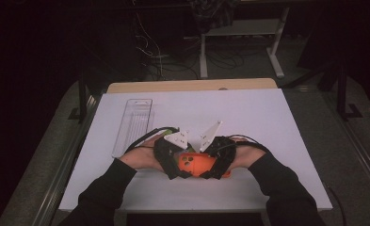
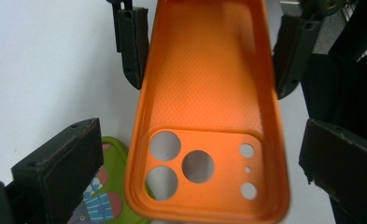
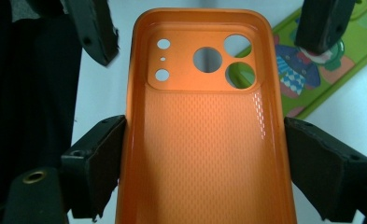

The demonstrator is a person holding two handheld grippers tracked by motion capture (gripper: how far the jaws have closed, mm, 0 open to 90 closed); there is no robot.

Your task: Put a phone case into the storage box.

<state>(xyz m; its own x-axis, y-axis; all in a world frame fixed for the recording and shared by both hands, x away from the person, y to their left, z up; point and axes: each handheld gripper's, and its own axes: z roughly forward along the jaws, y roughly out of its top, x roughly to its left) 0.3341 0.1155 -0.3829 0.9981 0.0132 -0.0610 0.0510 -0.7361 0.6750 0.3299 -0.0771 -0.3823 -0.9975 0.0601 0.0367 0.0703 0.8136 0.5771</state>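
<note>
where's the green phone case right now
The green cartoon-printed phone case lies on the white table, partly under the orange case's camera end, beside the left gripper.

A long, clear plastic tray [image 1: 134, 123] lies on the white table top [image 1: 248, 113], toward its far left part. A bare wooden strip [image 1: 192, 85] edges the table's far side. Behind it, on the dark floor, stand the white legs of another table [image 1: 277, 47] among loose cables [image 1: 156, 52].
</note>
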